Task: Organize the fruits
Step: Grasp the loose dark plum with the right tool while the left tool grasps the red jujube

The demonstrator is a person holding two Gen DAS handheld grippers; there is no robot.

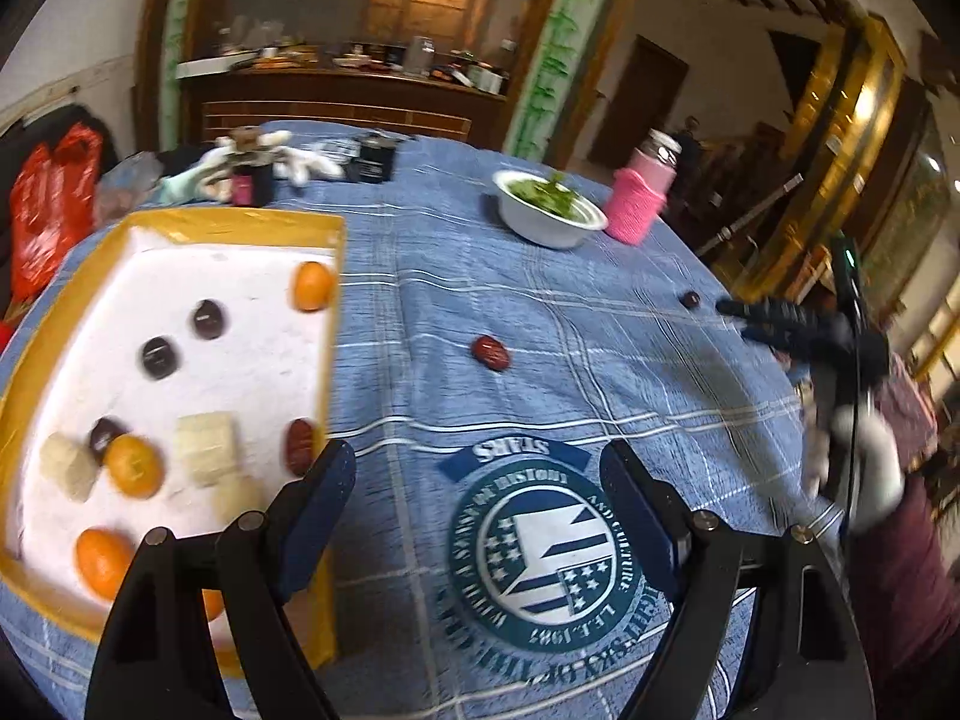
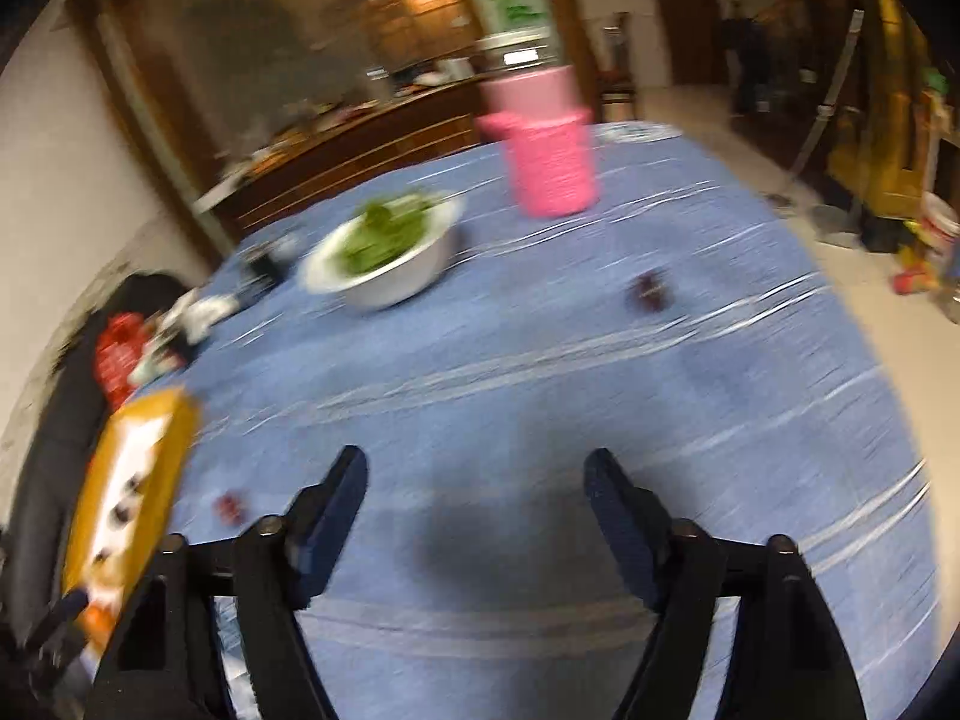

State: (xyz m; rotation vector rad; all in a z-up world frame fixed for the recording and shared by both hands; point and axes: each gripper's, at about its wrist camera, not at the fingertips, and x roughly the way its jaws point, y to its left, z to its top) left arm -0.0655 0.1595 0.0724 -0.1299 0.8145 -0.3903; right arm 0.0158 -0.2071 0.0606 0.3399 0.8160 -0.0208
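Two red dates (image 1: 491, 353) (image 1: 690, 299) are left on the tablecloth (image 1: 540, 312) right of the fruit tray (image 1: 336, 324); both grippers (image 1: 474, 498) (image 2: 474, 492) are held wide and empty, so a pickup is judged next.

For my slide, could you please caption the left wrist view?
Open left claw beside a fruit tray; two dates remain on the tablecloth.

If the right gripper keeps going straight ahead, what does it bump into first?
Probably nothing soon: the right gripper, jaws open, points over bare blue tablecloth. Farther along its line stand the white bowl of greens and the pink cup, but blur makes depth uncertain.
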